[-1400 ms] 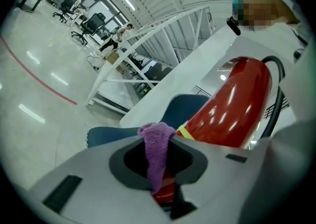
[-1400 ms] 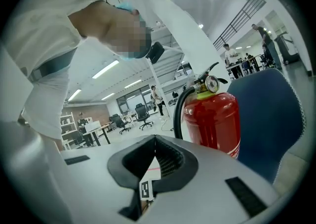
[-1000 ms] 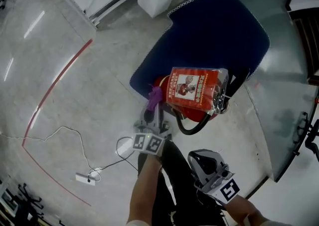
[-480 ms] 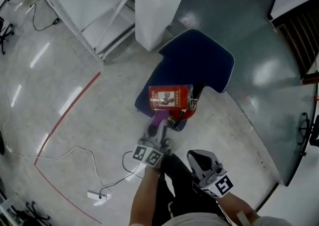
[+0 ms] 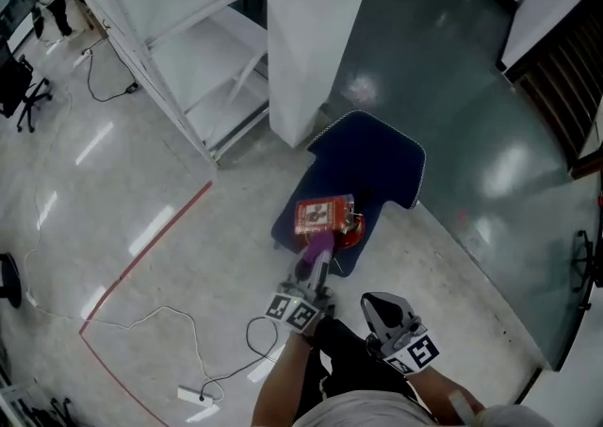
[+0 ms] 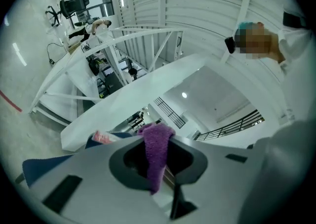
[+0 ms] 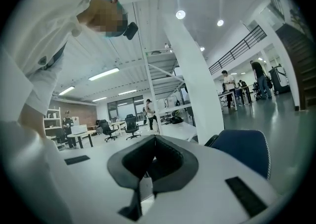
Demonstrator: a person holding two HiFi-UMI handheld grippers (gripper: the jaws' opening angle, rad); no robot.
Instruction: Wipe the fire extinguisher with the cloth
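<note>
The left gripper [image 5: 312, 272] was clamped tight on the cloth [image 6: 157, 151], a fuzzy purple strip that stood up between the jaws and hung down through the grey housing. The right gripper [image 5: 381, 306] was at near right, its jaws seemingly together with nothing in them, though the dark cavity made that hard to read. Just beyond the cloth, the extinguisher [image 5: 352, 235] lay on the near end of a dark blue pad [image 5: 377, 166] edged with pale piping. Only a rounded red part showed beside a glossy red label [image 5: 323, 215] in clear wrap. The pad lay on a shiny floor [image 5: 188, 227] by a square white pillar [image 5: 316, 39]. At near left, a thin cable ran to a white plug block [image 5: 195, 395] beside a curved red line [image 5: 151, 249].
</note>
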